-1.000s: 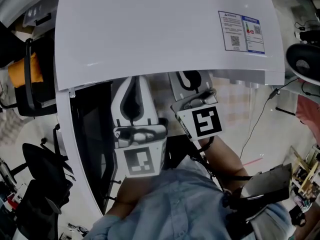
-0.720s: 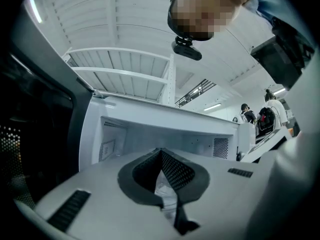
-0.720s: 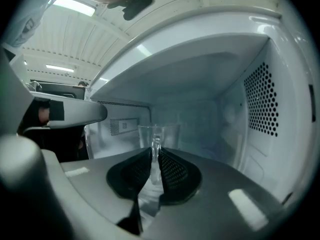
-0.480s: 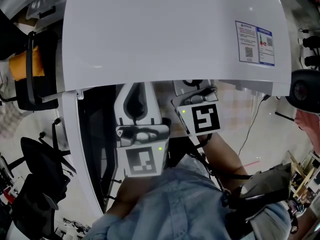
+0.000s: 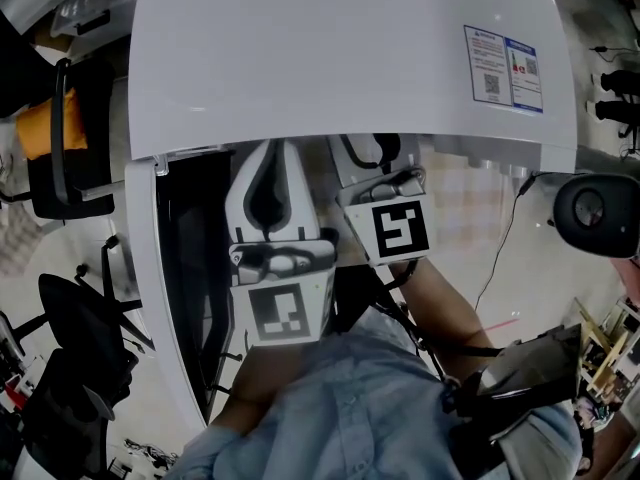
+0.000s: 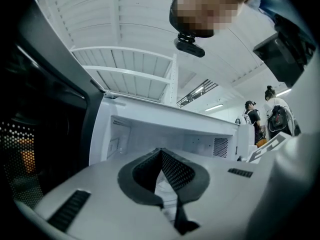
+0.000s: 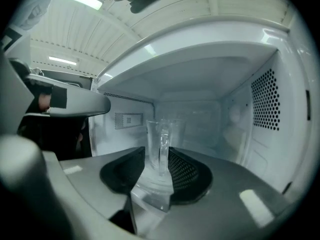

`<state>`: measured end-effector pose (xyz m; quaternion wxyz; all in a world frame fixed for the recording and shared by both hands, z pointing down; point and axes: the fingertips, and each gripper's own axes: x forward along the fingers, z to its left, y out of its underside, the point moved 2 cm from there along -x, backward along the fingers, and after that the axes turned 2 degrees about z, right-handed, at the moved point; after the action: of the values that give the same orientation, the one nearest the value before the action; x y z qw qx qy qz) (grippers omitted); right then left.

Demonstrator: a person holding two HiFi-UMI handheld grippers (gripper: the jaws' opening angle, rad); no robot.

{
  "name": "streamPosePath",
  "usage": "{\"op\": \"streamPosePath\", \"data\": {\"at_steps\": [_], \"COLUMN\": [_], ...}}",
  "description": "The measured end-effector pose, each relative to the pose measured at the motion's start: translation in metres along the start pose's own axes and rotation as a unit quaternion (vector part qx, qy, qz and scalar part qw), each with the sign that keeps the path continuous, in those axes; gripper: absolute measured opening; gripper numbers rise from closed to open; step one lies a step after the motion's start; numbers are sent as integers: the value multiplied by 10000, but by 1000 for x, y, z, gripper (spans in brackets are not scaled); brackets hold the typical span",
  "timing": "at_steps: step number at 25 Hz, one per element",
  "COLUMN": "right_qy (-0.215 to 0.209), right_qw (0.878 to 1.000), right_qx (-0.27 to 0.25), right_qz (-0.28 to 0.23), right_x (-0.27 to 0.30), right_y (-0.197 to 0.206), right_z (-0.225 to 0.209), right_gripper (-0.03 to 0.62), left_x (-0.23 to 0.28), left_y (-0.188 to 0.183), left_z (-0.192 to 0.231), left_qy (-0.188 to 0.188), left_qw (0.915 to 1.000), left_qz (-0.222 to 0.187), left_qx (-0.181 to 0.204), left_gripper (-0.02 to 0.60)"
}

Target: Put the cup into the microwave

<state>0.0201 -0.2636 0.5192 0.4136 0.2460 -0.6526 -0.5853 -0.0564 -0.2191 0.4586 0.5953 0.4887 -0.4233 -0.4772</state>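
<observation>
Now that your right gripper (image 7: 151,153) has just spread its jaws, the cup (image 7: 161,134) stands freed between them inside the microwave (image 7: 200,74) — release step — so withdraw straight back without tipping it.

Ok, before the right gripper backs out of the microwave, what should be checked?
1. Is the cup inside the microwave: ok.
2. Is the cup upright: ok.
3. Has the right gripper let go: ok. Its jaws have just been opening, and the cup stands between them.
4. Are the jaws clear of the cup's sides: cannot tell.
5. Is the door open for the way out: ok.
6. Is the left gripper shut and empty: ok.
</observation>
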Motion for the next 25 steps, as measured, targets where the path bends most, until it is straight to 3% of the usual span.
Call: {"op": "streamPosePath", "data": {"at_steps": [11,19,25], "right_qy": [-32,-328,-164], "right_qw": [9998,9975,9970], "right_qx": [170,578,577], "right_qz": [96,-228,-484], "right_x": [-73,-155,-206], "right_y": [-10,-78,-137], "right_z": [18,48,55], "right_gripper": [141,96,16], "left_x": [-38,-91,-125], "left_y": [-27,-92,-149], "left_z": [-35,-70,-82], "left_qy": [130,114,58], "left_qw": [9998,9996,9996], "left_qz": [-12,-179,-164], "left_qx": [170,172,227], "left_gripper": [6,6,6]}}
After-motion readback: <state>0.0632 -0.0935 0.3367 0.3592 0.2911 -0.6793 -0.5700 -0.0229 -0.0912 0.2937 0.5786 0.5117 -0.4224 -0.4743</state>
